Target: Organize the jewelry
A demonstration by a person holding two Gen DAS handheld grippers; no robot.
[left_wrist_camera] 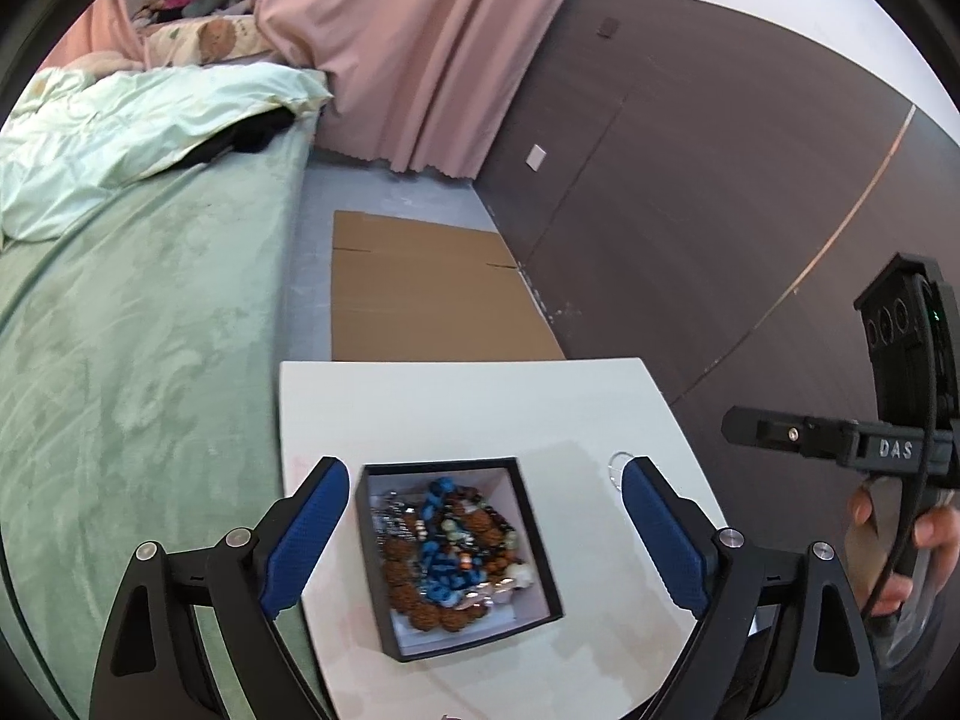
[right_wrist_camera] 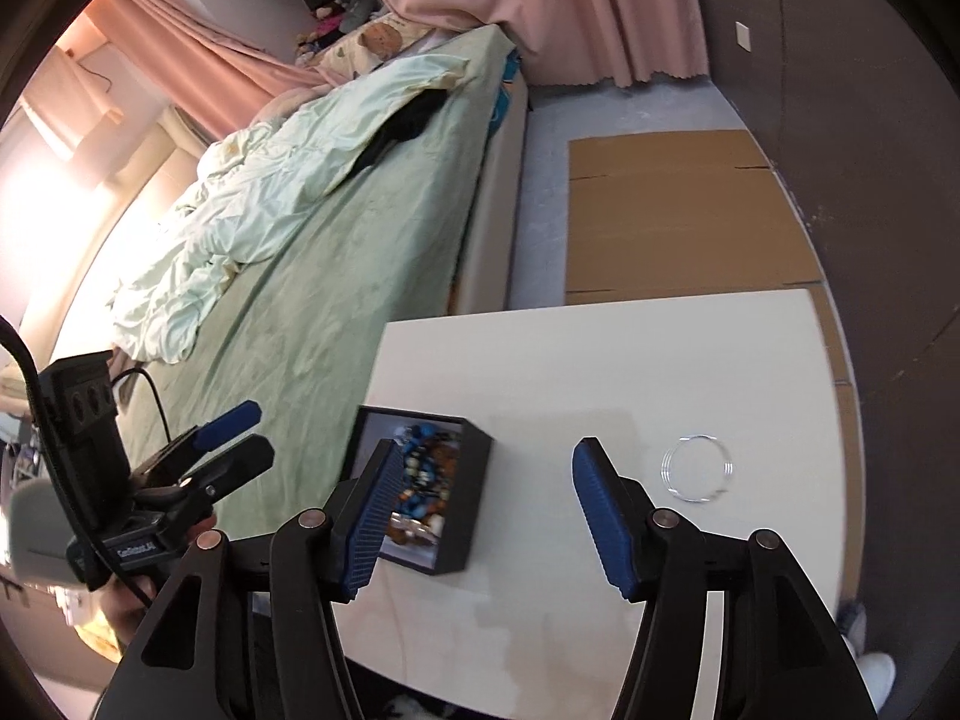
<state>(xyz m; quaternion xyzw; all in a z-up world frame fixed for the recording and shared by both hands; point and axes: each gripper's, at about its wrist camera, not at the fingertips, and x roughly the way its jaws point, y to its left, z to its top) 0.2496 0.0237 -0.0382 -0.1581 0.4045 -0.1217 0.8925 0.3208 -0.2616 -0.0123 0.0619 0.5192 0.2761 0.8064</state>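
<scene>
The left gripper (left_wrist_camera: 486, 531) points steeply downward with its blue-padded jaws spread wide and nothing pressed between the pads. In the right wrist view it sits at the left side, gripped from below by a hand (right_wrist_camera: 123, 615). The right gripper (right_wrist_camera: 480, 516) also tilts downward, its jaws parted and empty, narrower than the left pair. In the left wrist view, the person's right hand (left_wrist_camera: 906, 546) wraps around the gripper's handle, fingers curled.

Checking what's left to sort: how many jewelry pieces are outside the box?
1: a thin silver bangle lying on the white table, to the right of the black box. The rest are piled in the box; others could be hidden.
</scene>
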